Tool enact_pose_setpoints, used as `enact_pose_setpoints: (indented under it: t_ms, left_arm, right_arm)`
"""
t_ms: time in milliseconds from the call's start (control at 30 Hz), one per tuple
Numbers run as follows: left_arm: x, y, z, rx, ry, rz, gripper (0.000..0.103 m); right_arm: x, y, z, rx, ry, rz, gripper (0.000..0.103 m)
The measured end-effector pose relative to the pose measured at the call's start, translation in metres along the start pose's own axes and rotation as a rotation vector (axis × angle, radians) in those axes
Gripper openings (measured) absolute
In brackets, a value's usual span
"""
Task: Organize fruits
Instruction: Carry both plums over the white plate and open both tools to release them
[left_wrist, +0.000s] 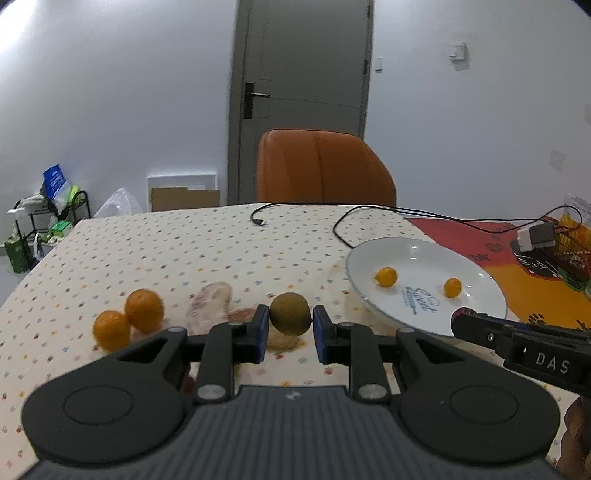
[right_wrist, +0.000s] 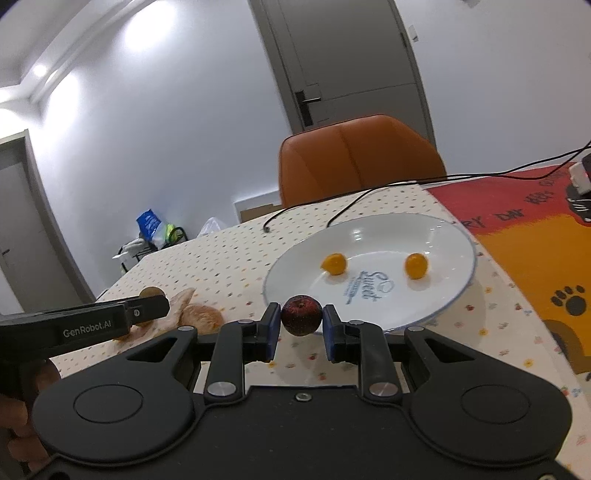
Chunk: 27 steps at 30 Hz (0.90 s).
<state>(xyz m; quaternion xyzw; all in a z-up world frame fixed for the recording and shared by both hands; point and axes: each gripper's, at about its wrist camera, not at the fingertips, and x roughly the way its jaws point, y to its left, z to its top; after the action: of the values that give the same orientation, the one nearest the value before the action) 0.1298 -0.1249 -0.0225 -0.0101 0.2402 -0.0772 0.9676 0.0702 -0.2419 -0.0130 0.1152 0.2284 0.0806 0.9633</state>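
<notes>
My left gripper (left_wrist: 290, 325) is shut on a brown-green kiwi (left_wrist: 289, 314), held above the dotted tablecloth left of the white plate (left_wrist: 476, 295). Two small orange kumquats (left_wrist: 386, 276) (left_wrist: 453, 287) lie in the plate. Two mandarins (left_wrist: 144, 309) (left_wrist: 110, 329) sit on the cloth at the left. My right gripper (right_wrist: 301, 325) is shut on a dark red round fruit (right_wrist: 301, 314), just short of the plate's (right_wrist: 454, 280) near rim; the kumquats (right_wrist: 334, 263) (right_wrist: 416, 266) lie beyond. The left gripper (right_wrist: 147, 308) shows at the left of the right wrist view.
Pale peel-like scraps (left_wrist: 210, 306) lie on the cloth behind the kiwi. A black cable (left_wrist: 343, 221) runs across the table's far side. An orange chair (left_wrist: 321, 166) stands behind the table. A red-orange mat (right_wrist: 535, 258) with a small adapter covers the right side.
</notes>
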Motion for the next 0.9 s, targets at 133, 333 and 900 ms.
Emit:
enact_pose_setpoints:
  t_ms: [133,333,900]
  left_arm:
    - [0.006,-0.011,0.004,0.013,-0.001,-0.014,0.024]
    - [0.016,-0.026,0.007,0.033,0.0,-0.032,0.024]
    - [0.043,-0.062,0.017,0.102,0.015,-0.076,0.024]
  right_arm:
    - [0.0,-0.01,0.0,0.012,-0.003,-0.015,0.023]
    - [0.002,-0.025,0.001,0.028,-0.009,-0.037,0.023]
    - [0.001,-0.045,0.0,0.06,-0.034,-0.061,0.04]
